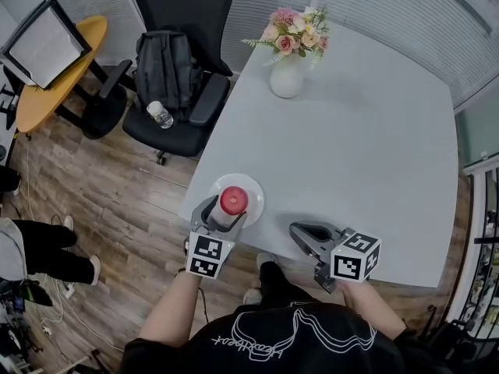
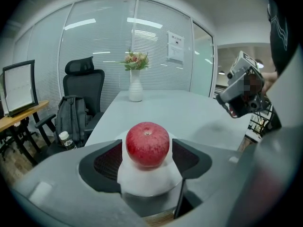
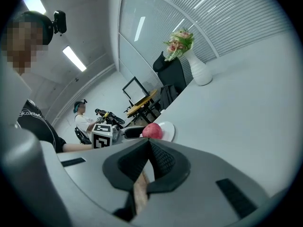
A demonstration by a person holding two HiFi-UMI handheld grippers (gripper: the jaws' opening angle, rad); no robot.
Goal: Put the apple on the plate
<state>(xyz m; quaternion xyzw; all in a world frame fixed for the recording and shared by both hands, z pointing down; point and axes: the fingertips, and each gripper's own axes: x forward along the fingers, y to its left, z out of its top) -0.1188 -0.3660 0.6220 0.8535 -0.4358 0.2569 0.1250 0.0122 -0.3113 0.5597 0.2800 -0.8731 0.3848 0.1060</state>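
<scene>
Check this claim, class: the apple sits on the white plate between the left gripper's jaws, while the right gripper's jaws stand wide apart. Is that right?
One slip: the right gripper has its jaws closed together, as the right gripper view shows. The apple does sit on the white plate between the jaws of the left gripper.

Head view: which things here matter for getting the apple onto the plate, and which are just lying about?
In the job:
apple, on or just over the plate
plate
left gripper, jaws either side of the apple

Lying about:
vase of flowers
backpack on the office chair
water bottle
right gripper, shut and empty
</scene>
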